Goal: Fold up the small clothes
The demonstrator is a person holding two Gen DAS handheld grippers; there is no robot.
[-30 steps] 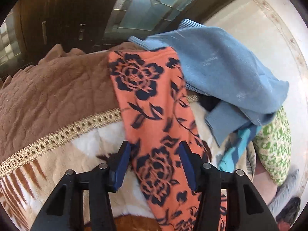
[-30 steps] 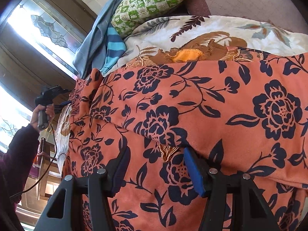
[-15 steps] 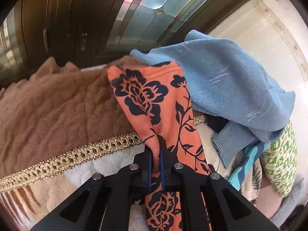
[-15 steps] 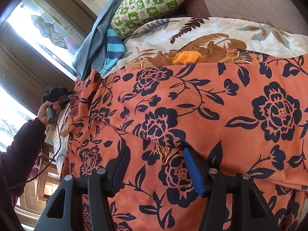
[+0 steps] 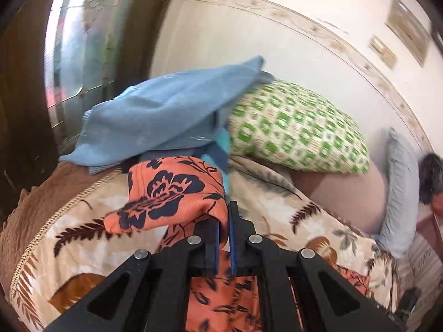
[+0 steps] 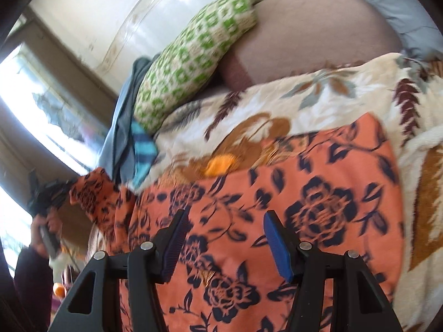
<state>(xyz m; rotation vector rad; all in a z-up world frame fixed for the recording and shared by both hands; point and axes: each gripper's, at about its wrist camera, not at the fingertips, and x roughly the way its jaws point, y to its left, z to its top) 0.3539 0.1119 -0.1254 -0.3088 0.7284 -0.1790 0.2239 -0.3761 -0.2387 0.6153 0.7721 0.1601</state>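
An orange garment with dark blue flowers (image 6: 304, 202) lies spread on the patterned blanket (image 6: 277, 102). My left gripper (image 5: 223, 221) is shut on one end of the orange garment (image 5: 171, 193) and holds it lifted, the cloth folding over to the left. In the right wrist view the left gripper (image 6: 55, 191) shows at the far left with that end raised. My right gripper (image 6: 224, 235) is open just above the garment's middle, its blue pads apart and holding nothing.
A blue sweater (image 5: 166, 116) is heaped at the back beside a green-and-white pillow (image 5: 293, 130). A striped teal cloth (image 6: 141, 152) lies under them. A brown quilted cover (image 5: 33, 215) is at left. A person's head (image 5: 432, 182) shows at far right.
My left gripper shut on the garment's end, then lifted it and swung to the right. My right gripper stayed open and shifted a little over the garment.
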